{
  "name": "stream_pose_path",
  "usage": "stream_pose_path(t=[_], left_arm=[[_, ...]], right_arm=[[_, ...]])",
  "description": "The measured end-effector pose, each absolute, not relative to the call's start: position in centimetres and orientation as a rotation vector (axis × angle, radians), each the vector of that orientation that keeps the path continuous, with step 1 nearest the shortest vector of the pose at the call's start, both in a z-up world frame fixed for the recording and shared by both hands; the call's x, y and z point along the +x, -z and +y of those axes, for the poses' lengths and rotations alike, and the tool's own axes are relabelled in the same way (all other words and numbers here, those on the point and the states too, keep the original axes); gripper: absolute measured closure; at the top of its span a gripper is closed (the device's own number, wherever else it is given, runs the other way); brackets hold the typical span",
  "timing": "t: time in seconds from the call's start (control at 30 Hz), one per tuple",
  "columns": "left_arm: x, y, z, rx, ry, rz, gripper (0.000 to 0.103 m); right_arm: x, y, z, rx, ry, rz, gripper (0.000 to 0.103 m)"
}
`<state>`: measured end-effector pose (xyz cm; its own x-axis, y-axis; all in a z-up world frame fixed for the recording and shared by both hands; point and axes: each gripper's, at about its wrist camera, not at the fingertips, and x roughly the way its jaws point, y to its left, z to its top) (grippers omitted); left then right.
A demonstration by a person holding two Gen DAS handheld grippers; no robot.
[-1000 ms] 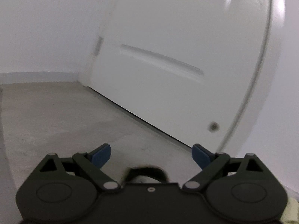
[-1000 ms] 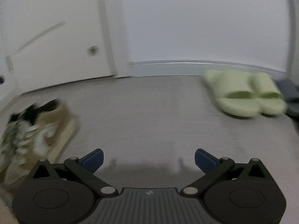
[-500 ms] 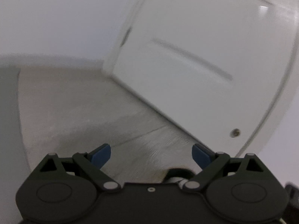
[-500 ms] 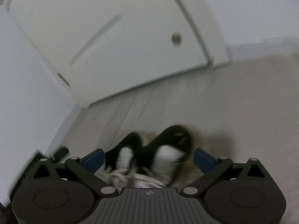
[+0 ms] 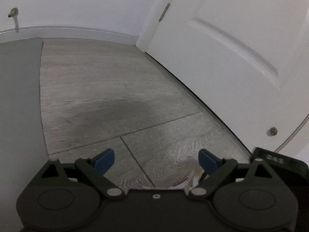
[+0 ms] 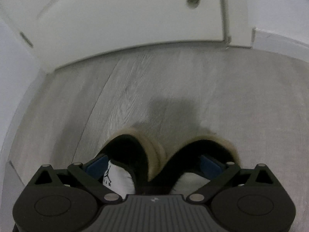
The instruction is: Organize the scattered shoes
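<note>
The right gripper (image 6: 152, 165) is wide open, one finger in each of the two sneakers (image 6: 135, 154) standing side by side on the floor (image 6: 173, 77) near the white door (image 6: 115, 15). The left gripper (image 5: 156, 159) is wide open too, holding nothing, over bare floor.

Two sneakers (image 6: 135, 154) (image 6: 208, 154), two hand-held grippers (image 5: 156, 160) (image 6: 154, 166), one door (image 5: 231, 58)

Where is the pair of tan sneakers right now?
In the right wrist view, the tan sneakers sit side by side on the wood floor, directly under the open right claw, heels toward the white door.
</note>
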<state>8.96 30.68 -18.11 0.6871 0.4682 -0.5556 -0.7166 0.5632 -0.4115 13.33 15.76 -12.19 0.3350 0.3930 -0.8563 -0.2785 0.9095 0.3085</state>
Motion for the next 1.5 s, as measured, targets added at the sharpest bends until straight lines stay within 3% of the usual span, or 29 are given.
stream_pose_path(t=[0.57, 0.73, 0.9, 1.0, 1.13, 1.2, 1.5], left_arm=[[8.1, 18.8, 31.5, -0.750, -0.761, 0.416, 0.008], [7.9, 19.0, 31.8, -0.762, -0.771, 0.412, 0.008], [7.6, 18.9, 31.9, -0.765, -0.783, 0.393, 0.008], [7.9, 18.6, 31.5, -0.732, -0.776, 0.375, 0.008], [8.2, 18.5, 31.2, -0.708, -0.755, 0.374, 0.009], [8.2, 18.4, 31.2, -0.704, -0.759, 0.371, 0.009], [8.5, 18.6, 31.0, -0.697, -0.752, 0.386, 0.008]], right_arm=[[14.2, 15.6, 19.7, -0.045, -0.331, 1.129, 0.001], [12.6, 15.6, 19.2, -0.025, -0.305, 0.999, 0.016], [11.1, 15.4, 18.1, 0.028, -0.246, 0.898, 0.022], [9.3, 15.0, 17.1, 0.052, -0.215, 0.785, 0.024], [5.7, 14.2, 15.2, 0.056, -0.189, 0.575, 0.040], [3.9, 13.9, 14.3, 0.033, -0.212, 0.454, 0.041], [8.5, 14.4, 13.0, 0.095, -0.289, 0.658, 0.041]])
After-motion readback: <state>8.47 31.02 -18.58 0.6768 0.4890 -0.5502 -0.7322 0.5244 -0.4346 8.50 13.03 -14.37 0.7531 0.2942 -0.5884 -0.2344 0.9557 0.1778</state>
